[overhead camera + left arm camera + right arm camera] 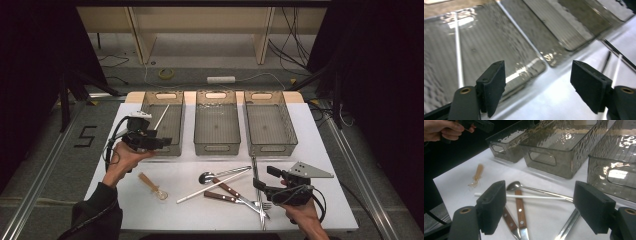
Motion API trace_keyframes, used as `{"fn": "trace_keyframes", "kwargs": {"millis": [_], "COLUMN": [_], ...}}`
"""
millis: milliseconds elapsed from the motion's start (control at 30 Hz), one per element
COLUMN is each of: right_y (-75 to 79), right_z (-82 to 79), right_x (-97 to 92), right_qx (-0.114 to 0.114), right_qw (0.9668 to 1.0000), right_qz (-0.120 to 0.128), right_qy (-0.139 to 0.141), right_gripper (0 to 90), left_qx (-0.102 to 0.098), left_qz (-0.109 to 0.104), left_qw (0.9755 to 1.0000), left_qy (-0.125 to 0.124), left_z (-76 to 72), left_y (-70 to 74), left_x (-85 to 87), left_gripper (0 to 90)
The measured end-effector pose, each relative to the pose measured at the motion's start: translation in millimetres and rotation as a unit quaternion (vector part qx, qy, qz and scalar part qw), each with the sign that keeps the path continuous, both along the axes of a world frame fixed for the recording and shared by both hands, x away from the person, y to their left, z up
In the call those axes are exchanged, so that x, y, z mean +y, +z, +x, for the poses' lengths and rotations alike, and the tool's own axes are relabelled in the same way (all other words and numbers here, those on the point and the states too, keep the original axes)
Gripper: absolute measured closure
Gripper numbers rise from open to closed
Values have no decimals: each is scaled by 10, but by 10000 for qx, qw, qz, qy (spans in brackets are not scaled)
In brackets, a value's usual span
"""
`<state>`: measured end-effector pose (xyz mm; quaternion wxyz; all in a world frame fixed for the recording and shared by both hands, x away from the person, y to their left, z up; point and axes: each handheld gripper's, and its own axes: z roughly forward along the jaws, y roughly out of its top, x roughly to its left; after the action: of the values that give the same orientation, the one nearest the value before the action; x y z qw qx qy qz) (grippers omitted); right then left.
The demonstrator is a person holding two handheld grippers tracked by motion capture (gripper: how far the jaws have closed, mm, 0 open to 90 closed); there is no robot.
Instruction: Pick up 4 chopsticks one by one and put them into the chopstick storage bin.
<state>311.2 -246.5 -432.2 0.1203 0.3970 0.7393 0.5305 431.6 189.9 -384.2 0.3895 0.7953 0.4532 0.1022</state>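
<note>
White chopstick (207,189) lies on the table (320,150), in the cutlery pile in front of the middle bin (216,122). Its long axis runs diagonally, from the near-left end up toward the spoon (206,177). Its twin (162,116) already leans in the left bin (164,121), so this stick looks like the next pick.

Your left gripper (159,142) hovers at the near rim of the left bin, jaws wide apart, nothing between them. Your right gripper (264,178) sits just right of the pile, jaws likewise spread and empty.

In the right gripper view the chopstick (524,196) crosses straight in front of the pads, over the wooden-handled knives (520,211). The right hand is nearer. The stick lies left of that gripper.
</note>
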Motion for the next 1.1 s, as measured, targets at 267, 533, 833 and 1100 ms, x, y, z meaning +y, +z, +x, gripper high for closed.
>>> {"fn": "trace_keyframes", "kwargs": {"millis": [267, 533, 833, 1100], "right_y": [8, 12, 7, 14], "right_z": [-4, -10, -11, -16], "right_x": [-6, -12, 0, -2], "right_qx": [-32, -47, -53, -58], "right_qw": [10000, 10000, 10000, 10000], "right_qz": [7, 4, -12, -2], "right_qy": [-14, -13, 0, 5], "right_gripper": [277, 274, 274, 275], "left_qx": [65, 138, 258, 397], "left_qz": [167, 242, 534, 693], "left_qw": [9992, 9973, 9925, 9883], "left_qy": [-359, -673, -1072, -1298], "left_z": [-167, -319, -480, -571], "left_y": [-67, -108, -265, -394], "left_x": [-217, -399, -622, -758], "left_gripper": [222, 198, 202, 205]}}
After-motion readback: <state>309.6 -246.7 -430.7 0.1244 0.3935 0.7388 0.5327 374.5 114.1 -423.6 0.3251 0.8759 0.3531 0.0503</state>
